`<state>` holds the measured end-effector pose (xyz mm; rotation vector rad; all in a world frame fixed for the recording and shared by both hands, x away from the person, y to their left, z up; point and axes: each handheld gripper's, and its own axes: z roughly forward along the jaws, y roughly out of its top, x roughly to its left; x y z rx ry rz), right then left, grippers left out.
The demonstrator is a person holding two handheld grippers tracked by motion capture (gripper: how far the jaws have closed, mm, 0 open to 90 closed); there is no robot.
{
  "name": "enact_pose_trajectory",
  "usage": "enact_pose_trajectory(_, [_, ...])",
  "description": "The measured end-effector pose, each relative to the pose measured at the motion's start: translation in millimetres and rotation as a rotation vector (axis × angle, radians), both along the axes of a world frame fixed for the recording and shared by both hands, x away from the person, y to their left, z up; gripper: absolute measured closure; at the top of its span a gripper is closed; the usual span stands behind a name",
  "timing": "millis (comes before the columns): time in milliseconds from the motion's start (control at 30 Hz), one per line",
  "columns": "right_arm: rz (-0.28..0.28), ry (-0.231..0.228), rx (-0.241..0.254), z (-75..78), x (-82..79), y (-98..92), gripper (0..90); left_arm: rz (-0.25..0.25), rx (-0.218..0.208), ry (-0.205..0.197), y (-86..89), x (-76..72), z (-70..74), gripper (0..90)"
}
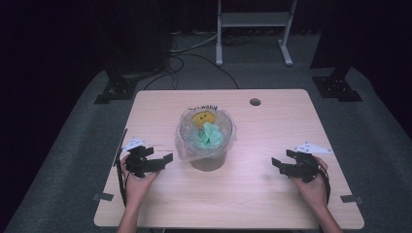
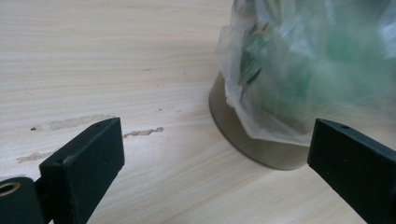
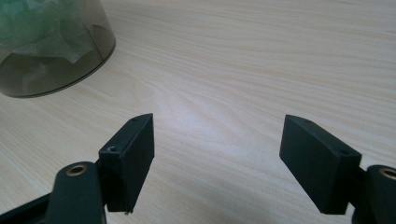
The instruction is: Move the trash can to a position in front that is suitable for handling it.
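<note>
A smoky translucent bin (image 1: 208, 160) stands at the middle of the wooden table (image 1: 272, 116), lined with a clear plastic bag (image 1: 183, 145) whose rim folds over the outside. Inside lie crumpled green paper (image 1: 210, 136) and a yellow item (image 1: 203, 117). My left gripper (image 1: 164, 156) rests on the table just left of the bin, open, jaws pointing at it; the bin (image 2: 252, 149) and bag (image 2: 289, 70) are close ahead in the left gripper view. My right gripper (image 1: 279, 163) sits at the right, open and holding nothing, with the bin (image 3: 51, 70) far off at the upper left.
A round cable hole (image 1: 255, 102) lies near the table's far edge. A black stand base (image 1: 116, 90) and a white frame (image 1: 252, 29) are on the grey floor beyond the table. Bare wood stretches between the bin and the right gripper.
</note>
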<state>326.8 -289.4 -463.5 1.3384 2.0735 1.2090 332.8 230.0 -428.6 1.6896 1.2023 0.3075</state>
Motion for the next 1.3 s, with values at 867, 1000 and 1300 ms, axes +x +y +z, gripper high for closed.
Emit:
enact_pose_trajectory(867, [-0.006,0.001,-0.004,-4.0,-0.8,-1.5,25.9,-0.125,-0.089,-0.095,-44.5,29.1,70.5,7.1])
enact_pose_trajectory(1000, [-0.003,0.000,-0.006,-3.9,-0.8,-0.8,25.9,-0.128,-0.096,-0.083,-50.7,38.3,69.2,12.2])
enact_pose_trajectory(1300, [0.003,-0.008,-0.003,-4.2,-1.6,-0.4,26.6,-0.090,-0.074,-0.081,-56.7,49.3,64.2,40.0])
